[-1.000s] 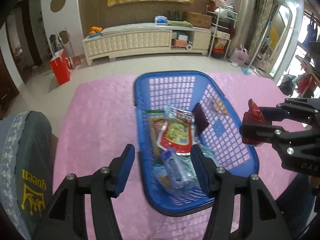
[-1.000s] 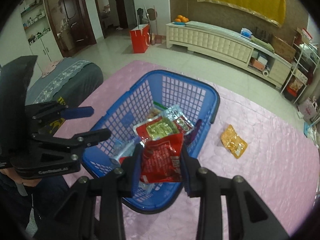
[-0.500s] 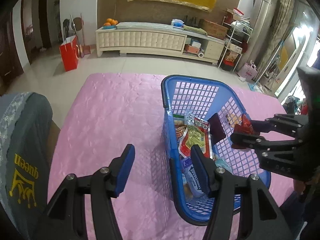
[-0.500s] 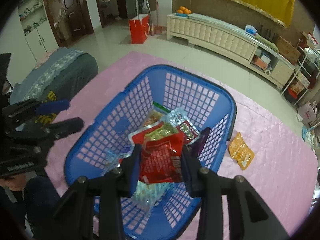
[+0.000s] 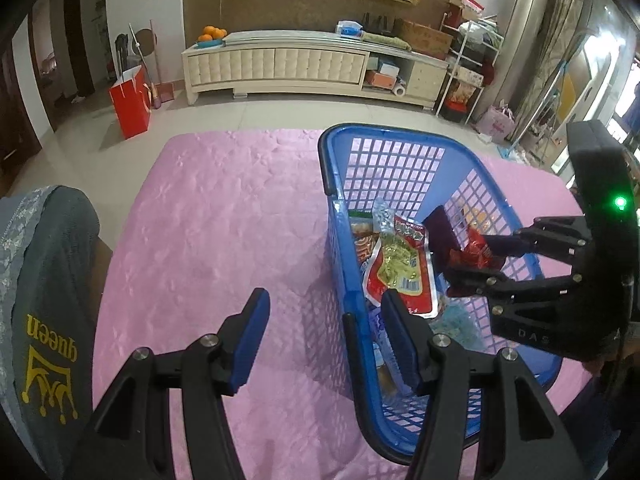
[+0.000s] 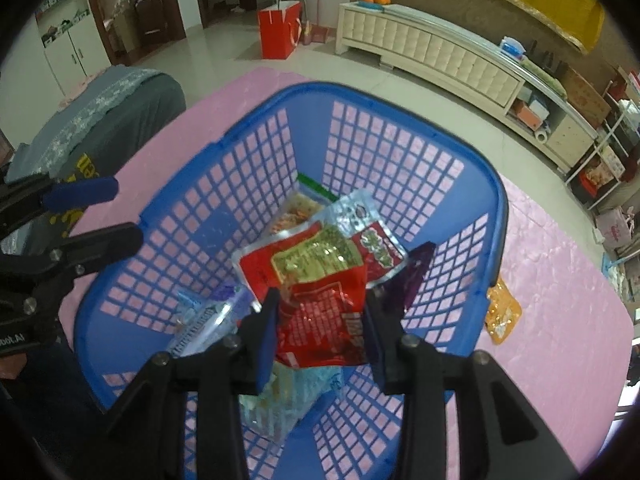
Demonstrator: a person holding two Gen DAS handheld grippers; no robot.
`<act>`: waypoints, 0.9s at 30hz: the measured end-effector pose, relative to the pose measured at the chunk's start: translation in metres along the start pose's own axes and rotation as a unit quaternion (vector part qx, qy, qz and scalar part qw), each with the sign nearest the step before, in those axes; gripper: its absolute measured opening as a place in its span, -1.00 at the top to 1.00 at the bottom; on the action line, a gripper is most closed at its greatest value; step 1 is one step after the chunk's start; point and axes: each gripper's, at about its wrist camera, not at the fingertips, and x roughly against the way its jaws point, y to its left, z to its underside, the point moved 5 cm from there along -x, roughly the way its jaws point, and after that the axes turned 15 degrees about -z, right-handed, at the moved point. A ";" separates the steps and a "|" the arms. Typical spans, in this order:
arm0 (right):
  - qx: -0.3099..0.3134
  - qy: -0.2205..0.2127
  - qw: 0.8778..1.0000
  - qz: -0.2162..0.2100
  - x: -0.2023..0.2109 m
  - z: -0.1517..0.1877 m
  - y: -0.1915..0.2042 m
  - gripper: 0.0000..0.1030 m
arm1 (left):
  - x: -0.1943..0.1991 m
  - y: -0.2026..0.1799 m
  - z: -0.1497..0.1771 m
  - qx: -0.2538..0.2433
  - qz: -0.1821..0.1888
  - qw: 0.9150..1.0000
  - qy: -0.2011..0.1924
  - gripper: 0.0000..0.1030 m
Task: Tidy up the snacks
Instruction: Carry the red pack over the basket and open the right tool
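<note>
The pink quilted worktop (image 5: 224, 240) carries a blue plastic basket (image 6: 304, 128), and nearly everything to be sorted already lies inside it: a red-and-green sachet (image 6: 320, 256) on top of the pile, a silvery blue packet (image 6: 200, 328) toward the near-left corner, and a dark purple packet (image 6: 416, 272) leaning against the right wall. The right gripper (image 6: 320, 328) hangs over the basket's near half with its fingers pinching a red snack packet (image 6: 324, 320), which sits just above the pile, so the step in hand looks like dropping it in. To do that well, lower a little until the packet's bottom edge meets the sachets, then spread the fingers fully and lift straight up, so the crinkly film does not cling to a pad and ride back out. The left gripper (image 5: 320, 336) has its fingers spread, holding nothing, straddling the basket's left wall; kept there it could steady the basket if it slides. One orange packet (image 6: 502, 312) lies on the worktop just outside the right wall, probably the next pick.
</note>
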 end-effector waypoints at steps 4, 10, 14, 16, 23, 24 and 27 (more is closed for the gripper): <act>-0.001 -0.001 1.000 0.004 0.004 0.004 -0.002 -0.05 | 0.007 -0.002 0.001 -0.003 0.001 1.000 -0.003 -0.08; 0.019 -0.005 1.000 0.014 0.025 0.010 0.005 -0.39 | 0.024 -0.010 0.002 -0.018 -0.010 1.000 -0.012 -0.08; 0.010 -0.024 1.000 -0.006 0.045 0.015 0.006 -0.42 | 0.039 -0.017 0.000 -0.024 -0.014 0.999 -0.022 -0.08; 0.009 -0.029 1.000 -0.006 0.054 0.017 0.004 -0.45 | 0.045 -0.020 -0.001 -0.027 -0.013 0.999 -0.027 -0.08; 0.023 -0.034 0.999 0.014 0.066 0.022 0.000 -0.59 | 0.058 -0.033 -0.008 -0.029 -0.020 0.999 -0.034 -0.08; 0.032 -0.024 0.999 0.025 0.063 0.023 -0.001 -0.59 | 0.059 -0.034 -0.008 -0.030 -0.021 0.999 -0.034 -0.08; 0.040 -0.028 0.998 0.044 0.065 0.025 -0.006 -0.59 | 0.062 -0.038 -0.008 -0.035 -0.022 0.998 -0.037 -0.08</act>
